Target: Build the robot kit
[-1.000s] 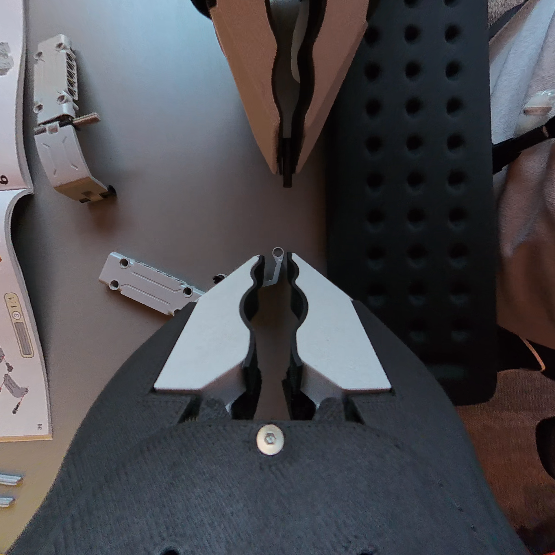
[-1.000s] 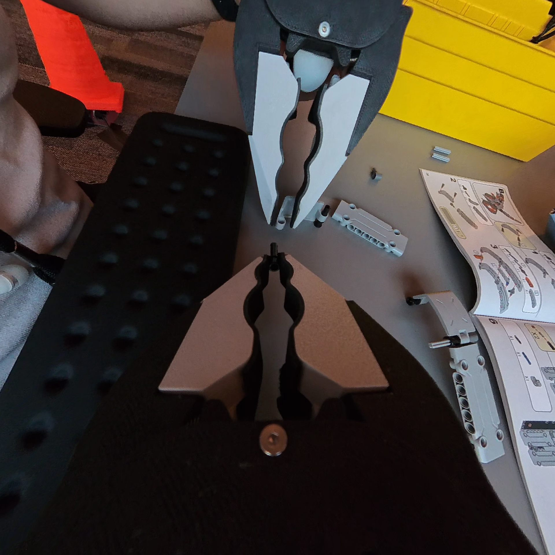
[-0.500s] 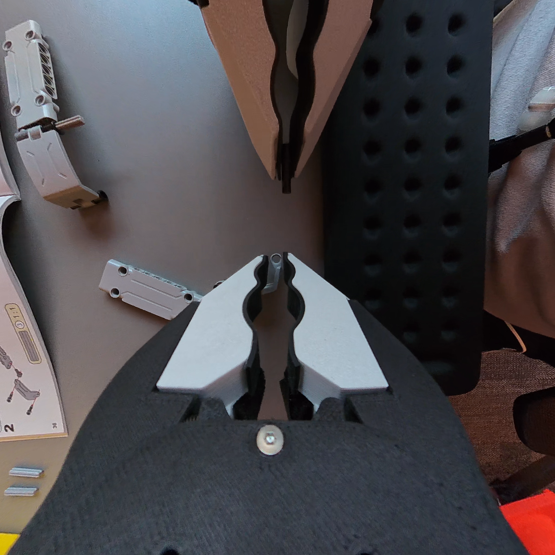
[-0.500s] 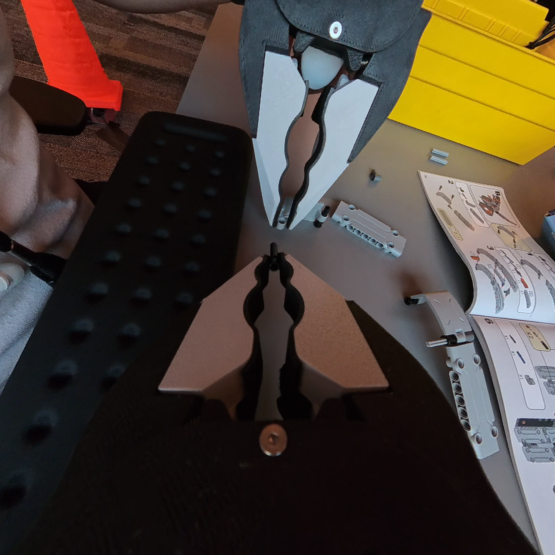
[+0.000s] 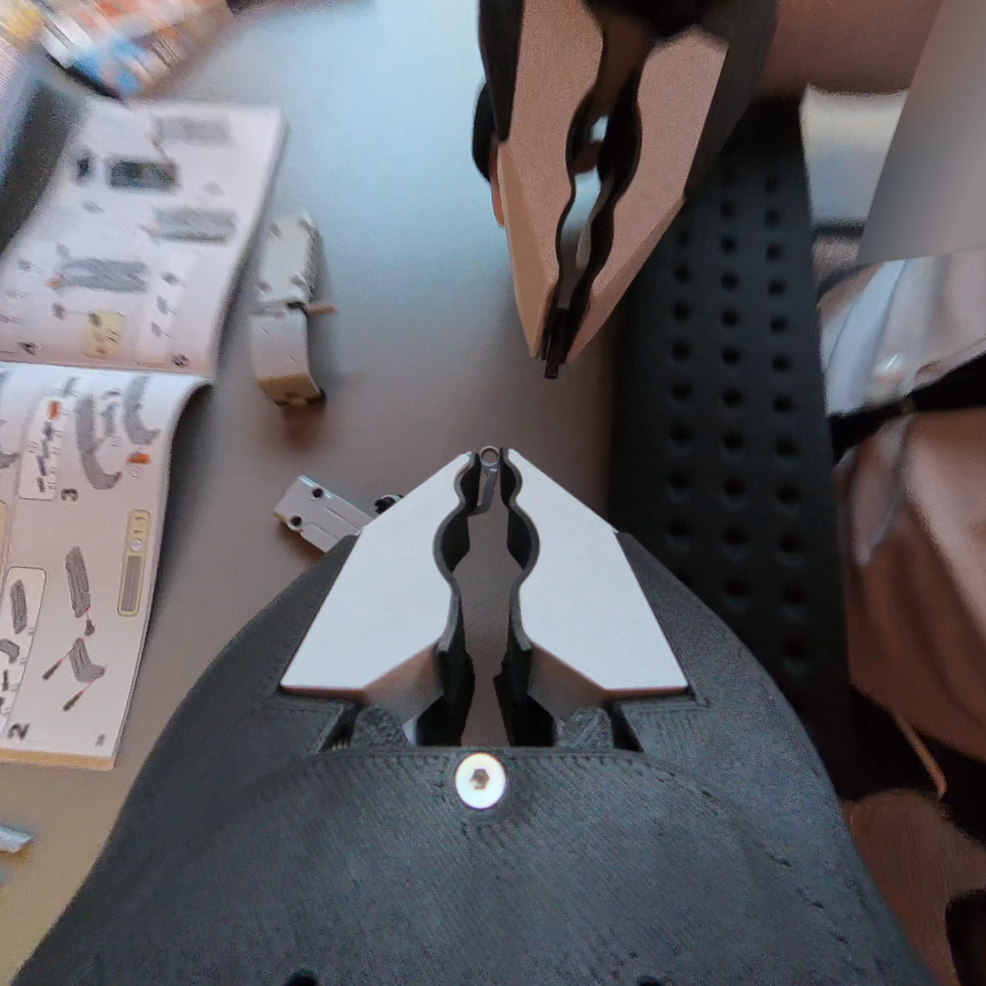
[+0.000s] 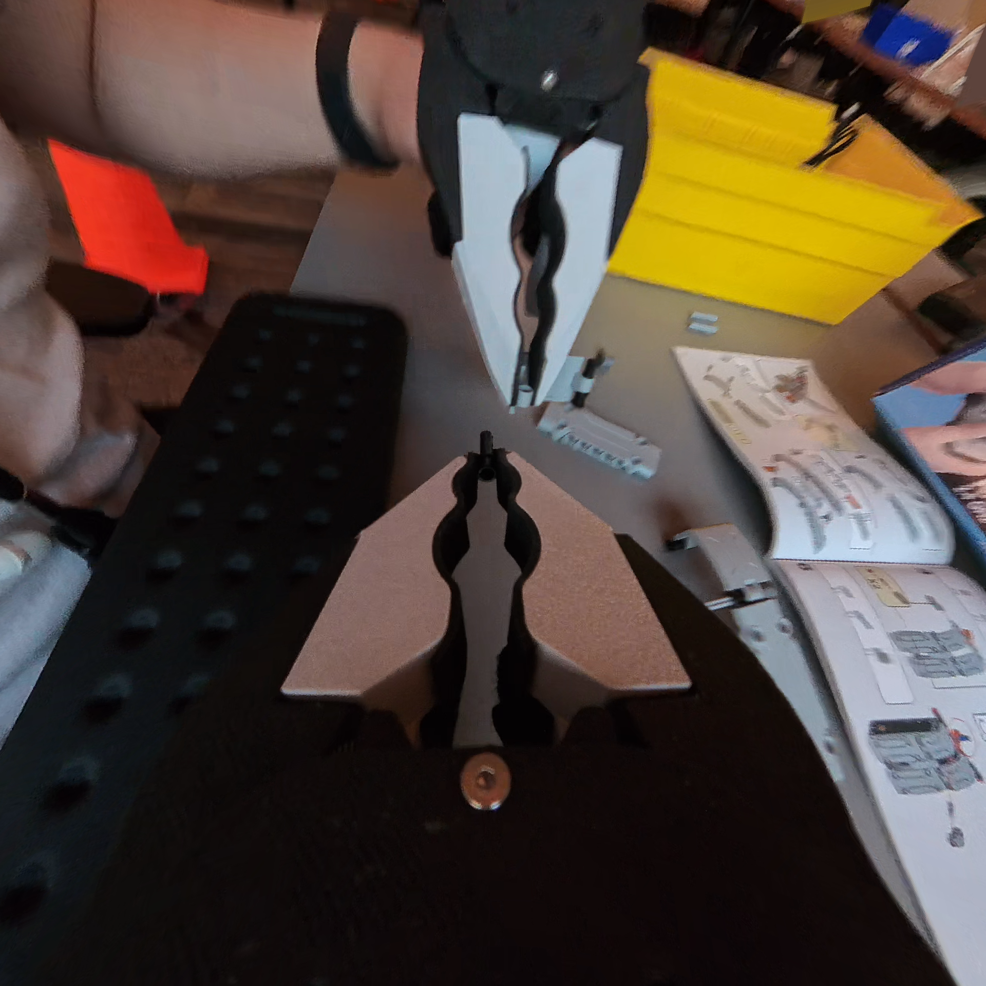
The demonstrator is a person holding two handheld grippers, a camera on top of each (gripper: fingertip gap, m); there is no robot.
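Note:
My left gripper (image 5: pixel 489 458) is shut on a small grey building-toy piece (image 5: pixel 488 469) with a round hole at its tip. It also shows in the right wrist view (image 6: pixel 525 397), where more of the grey piece (image 6: pixel 573 376) with a black pin sticks out beside its tips. My right gripper (image 6: pixel 485 461) is shut on a small black pin (image 6: pixel 485 445) that pokes out past its tips. It shows in the left wrist view (image 5: pixel 552 360) facing mine, tips a short way apart. Both are held above the grey table (image 5: pixel 405 224).
A black perforated pad (image 5: pixel 715 400) lies along the table edge. A flat grey panel (image 5: pixel 315 512), a curved grey assembly (image 5: pixel 285 315) and an open instruction booklet (image 5: pixel 85 427) lie on the table. A yellow bin (image 6: pixel 747 224) stands at the back. A person's arm (image 6: pixel 213 85) is close. Only a small space, under 4 cm, lies between the two pairs of fingers.
Both grippers have lifted and tilted, so the views now show more of the booklet and the bin. The two tips stay facing each other, each still holding its piece.

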